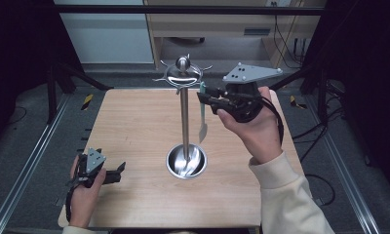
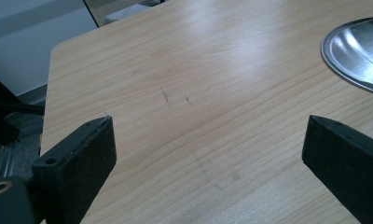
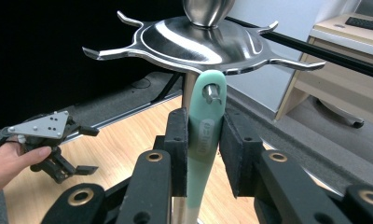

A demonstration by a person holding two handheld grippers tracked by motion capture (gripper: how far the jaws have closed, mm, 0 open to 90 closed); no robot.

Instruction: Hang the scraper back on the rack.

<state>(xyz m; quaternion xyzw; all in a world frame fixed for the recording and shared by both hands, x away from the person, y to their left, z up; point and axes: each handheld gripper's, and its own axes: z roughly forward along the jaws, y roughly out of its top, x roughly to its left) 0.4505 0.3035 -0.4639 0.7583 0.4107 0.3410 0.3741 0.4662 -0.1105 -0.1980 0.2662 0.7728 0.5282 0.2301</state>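
Dark curtains are closing in both sides of the room, and pale cabinets and a wooden desk are standing beyond the far edge of the light wooden table [image 1: 134,126]. Grey floor and metal rails are running along the table's sides.

Raised lettering is showing on the mint-green handle in the right gripper view, but it is too blurred to read.

At the middle of the table a steel utensil stand [image 1: 185,122] is rising from a round dish base [image 2: 357,53] to a domed top [image 3: 198,39] ringed with hooks. The right gripper [image 1: 206,97], held up in the person's right hand [image 1: 254,126] near the stand's top, is clamping the handle of a mint-green utensil [image 3: 205,135]; its jaws are pressing narrowly on both sides of the handle. A hole in the handle's upper end is sitting on one of the hooks just under the dome, and the utensil's blade is hanging down beside the pole.

The left gripper [image 1: 116,171] is resting low near the table's front left corner in the left hand [image 1: 83,195], its jaws spreading wide over bare wood and gripping nothing.
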